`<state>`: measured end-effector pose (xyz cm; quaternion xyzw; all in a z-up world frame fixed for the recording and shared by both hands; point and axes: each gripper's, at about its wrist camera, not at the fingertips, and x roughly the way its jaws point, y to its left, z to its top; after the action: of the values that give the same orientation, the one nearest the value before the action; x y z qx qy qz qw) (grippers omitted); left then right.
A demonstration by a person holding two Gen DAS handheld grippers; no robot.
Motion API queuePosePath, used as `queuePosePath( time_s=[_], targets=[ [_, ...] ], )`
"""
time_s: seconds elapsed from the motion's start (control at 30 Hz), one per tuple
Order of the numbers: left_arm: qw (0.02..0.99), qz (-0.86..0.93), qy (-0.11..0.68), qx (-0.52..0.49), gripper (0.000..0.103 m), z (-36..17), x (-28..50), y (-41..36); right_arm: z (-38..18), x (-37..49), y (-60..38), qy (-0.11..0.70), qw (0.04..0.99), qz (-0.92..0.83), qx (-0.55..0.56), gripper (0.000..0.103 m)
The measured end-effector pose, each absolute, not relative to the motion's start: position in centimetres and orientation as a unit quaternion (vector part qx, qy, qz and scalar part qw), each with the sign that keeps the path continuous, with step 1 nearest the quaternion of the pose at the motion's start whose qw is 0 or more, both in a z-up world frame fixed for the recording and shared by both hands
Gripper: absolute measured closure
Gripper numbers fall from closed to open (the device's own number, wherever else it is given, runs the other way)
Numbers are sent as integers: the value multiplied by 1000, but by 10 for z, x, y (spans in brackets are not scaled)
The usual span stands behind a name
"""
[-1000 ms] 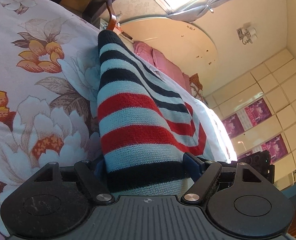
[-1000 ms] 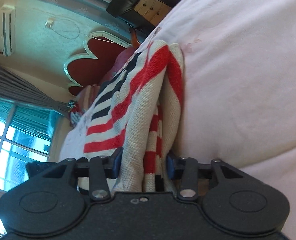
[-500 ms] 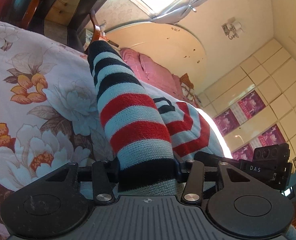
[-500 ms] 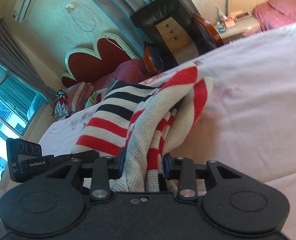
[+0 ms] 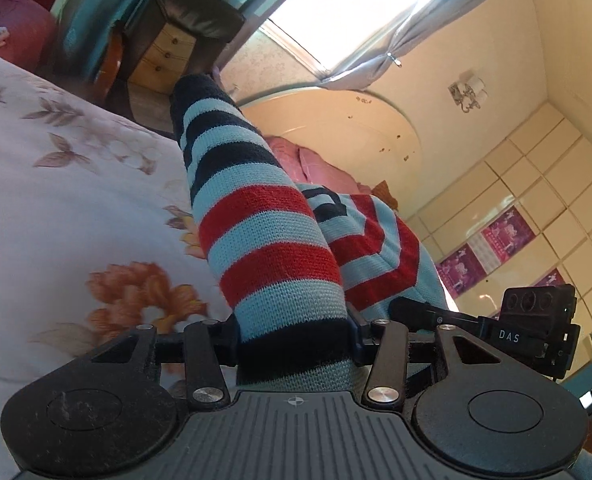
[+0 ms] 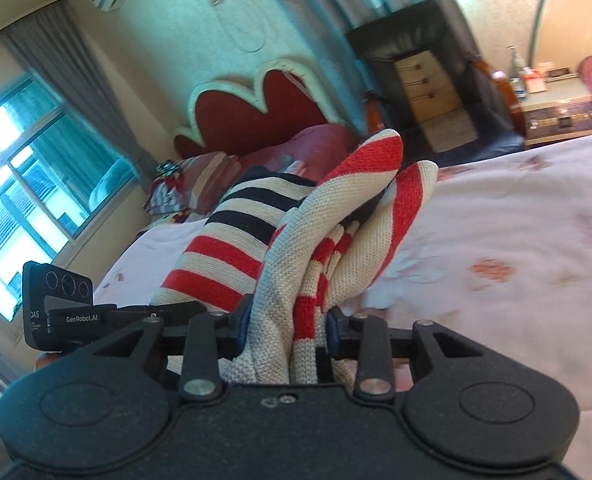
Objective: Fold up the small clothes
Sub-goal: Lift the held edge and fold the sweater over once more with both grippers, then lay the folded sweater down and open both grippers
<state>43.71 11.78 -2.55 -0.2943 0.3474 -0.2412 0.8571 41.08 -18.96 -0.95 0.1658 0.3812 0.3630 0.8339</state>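
Left wrist view has the left gripper [image 5: 294, 338] at 6 o'clock, its jaws clamped on a bunched fold of the striped knit garment [image 5: 268, 248], which rises from the jaws toward 11 o'clock as a thick roll banded in navy, pale blue and red; the jaws have just been closing on this cloth, and the pads press into its dark band on both sides. More of the same garment spreads flat toward 3 o'clock of the roll, with angled red and blue stripes. Beneath it, filling the frame from 7 to 10 o'clock, lies the floral bedspread [image 5: 76, 216]. At 12 o'clock a bright window [image 5: 348, 12] with a grey curtain shows, and at 11 o'clock a dark cabinet with wooden drawers [image 5: 168, 56]. At 3 to 4 o'clock the other tool juts in, its black body marked DAS. Right wrist view has the right gripper [image 6: 288, 332] at 6 o'clock, likewise clenched on gathered folds of the garment [image 6: 336, 216], here looking cream with red and navy stripes, the cloth standing up toward 12 o'clock in several layers; its jaws too have just been closing with the fabric between them. The bedspread [image 6: 516, 240] stretches to 3 o'clock, a scalloped red headboard [image 6: 256, 112] sits at 11 o'clock, and a window [image 6: 20, 184] at 9 o'clock
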Motion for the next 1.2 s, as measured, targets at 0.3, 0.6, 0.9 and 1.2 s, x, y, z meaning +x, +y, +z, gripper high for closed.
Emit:
queuePosePath(
  time_s=[0.3, 0.6, 0.9, 1.2],
  targets=[
    [856, -208, 353, -317, 56, -62, 379, 253, -42, 394, -51, 402, 801, 402, 186, 69],
    [847, -209, 375, -313, 56, -89, 350, 330, -53, 368, 32, 419, 795, 404, 171, 69],
    [851, -194, 371, -317, 46, -117, 339, 334, -108, 372, 16, 469, 775, 341, 250, 64],
    [926, -169, 281, -190, 33, -37, 302, 341, -43, 354, -13, 414, 831, 308, 209, 78]
  ],
)
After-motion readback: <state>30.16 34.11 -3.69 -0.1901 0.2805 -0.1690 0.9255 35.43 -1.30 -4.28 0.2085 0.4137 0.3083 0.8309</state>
